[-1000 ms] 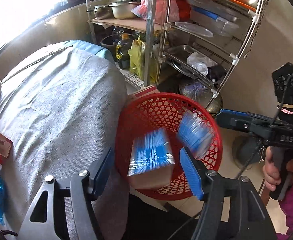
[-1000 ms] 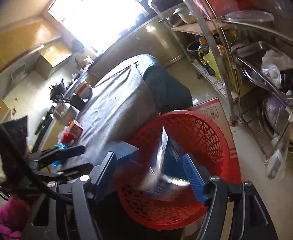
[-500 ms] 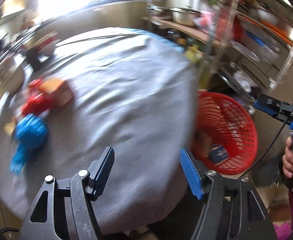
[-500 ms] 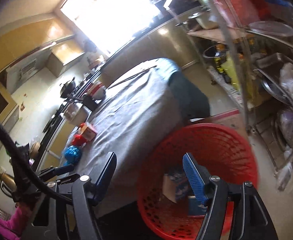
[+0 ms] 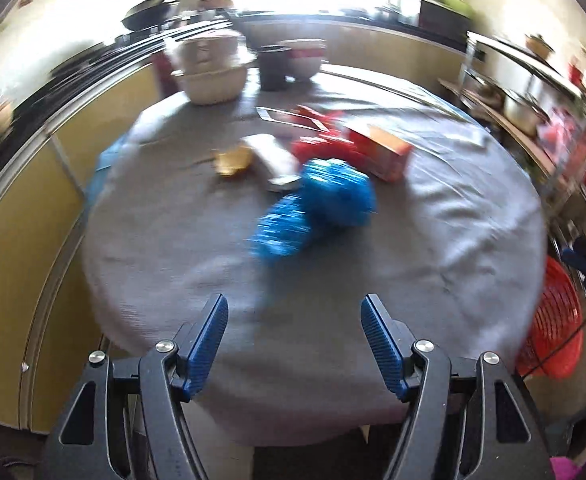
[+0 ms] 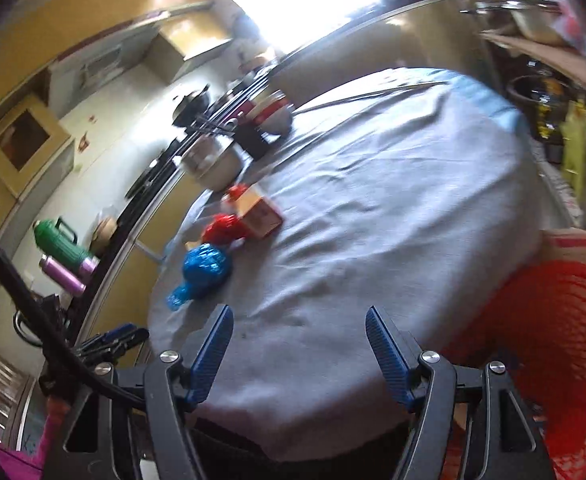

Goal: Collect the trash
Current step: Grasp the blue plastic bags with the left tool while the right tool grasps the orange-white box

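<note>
My left gripper (image 5: pixel 293 346) and right gripper (image 6: pixel 299 354) both have their fingers spread with nothing between them, ready for the next piece. They are over the near edge of the grey tablecloth (image 5: pixel 433 240). Farther on lie the crumpled blue wrapper (image 5: pixel 317 212), a red wrapper (image 6: pixel 223 229) and a small red carton (image 5: pixel 381 152). The red basket (image 6: pixel 553 340) waits at my right, beside the table, I think so that trash can be dropped in easily.

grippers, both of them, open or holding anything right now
left gripper: open, nothing between the jaws
right gripper: open, nothing between the jaws
</note>
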